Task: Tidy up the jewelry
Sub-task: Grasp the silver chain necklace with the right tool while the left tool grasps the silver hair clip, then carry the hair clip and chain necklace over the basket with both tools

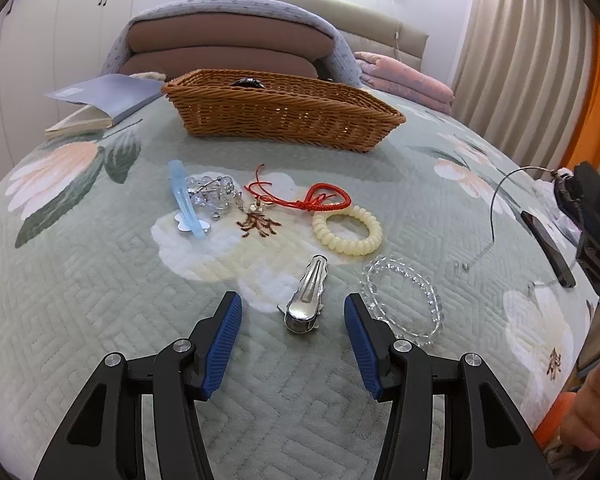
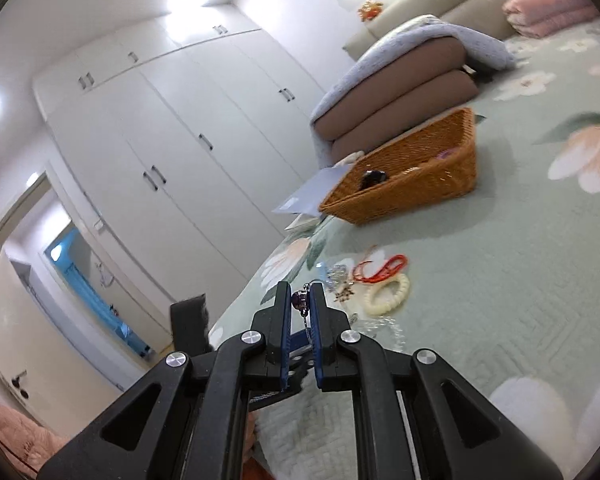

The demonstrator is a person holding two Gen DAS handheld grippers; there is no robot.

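Note:
My left gripper (image 1: 293,312) is open, its blue pads either side of a silver hair clip (image 1: 306,300) lying on the bed quilt. Beyond it lie a cream bead bracelet (image 1: 347,231), a clear bead bracelet (image 1: 404,300), a red cord (image 1: 320,199), a blue hair clip (image 1: 186,204) and clear beads (image 1: 212,192). A wicker basket (image 1: 284,114) stands behind them with a dark item inside. My right gripper (image 2: 301,300) is shut on a thin chain necklace with a dark pendant (image 2: 299,299), held above the bed; the necklace also shows in the left wrist view (image 1: 496,208).
An open book (image 1: 100,100) lies left of the basket. Folded pillows (image 1: 228,48) and pink bedding (image 1: 404,76) sit behind it. A dark phone (image 1: 548,248) lies near the bed's right edge. White wardrobes (image 2: 160,140) stand beyond the bed.

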